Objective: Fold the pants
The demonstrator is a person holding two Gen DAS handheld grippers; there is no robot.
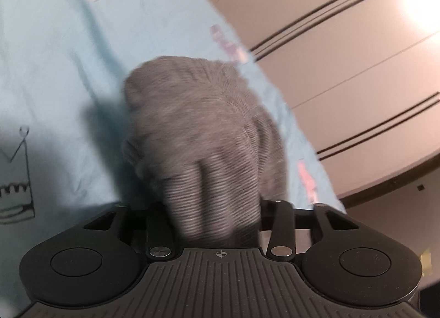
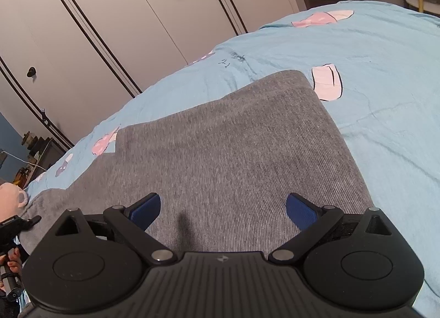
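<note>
The grey ribbed knit pants are laid flat on the light blue printed bedsheet, which is taken as the landmark. In the right wrist view the pants are seen folded into a broad rectangle near the edge of the bedsheet that faces the cream wardrobe doors with dark vertical strips. A pink-and-white print on the bedsheet is found just beside the far corner of the pants.

The right gripper is held over the near part of the pants with its blue-padded fingers spread wide; nothing is clamped between them.

In the left wrist view a bunched, blurred mass of the same grey fabric fills the space in front of the left gripper and hides the fingertips. The fabric sits between the jaws, but it cannot be told whether the pads press on it. Beyond the bunch, the bedsheet and the wardrobe doors are visible.

At the left edge of the right wrist view, a person's hand on a dark handle and a pale pink mug-like object, off the bedsheet, are partly seen
</note>
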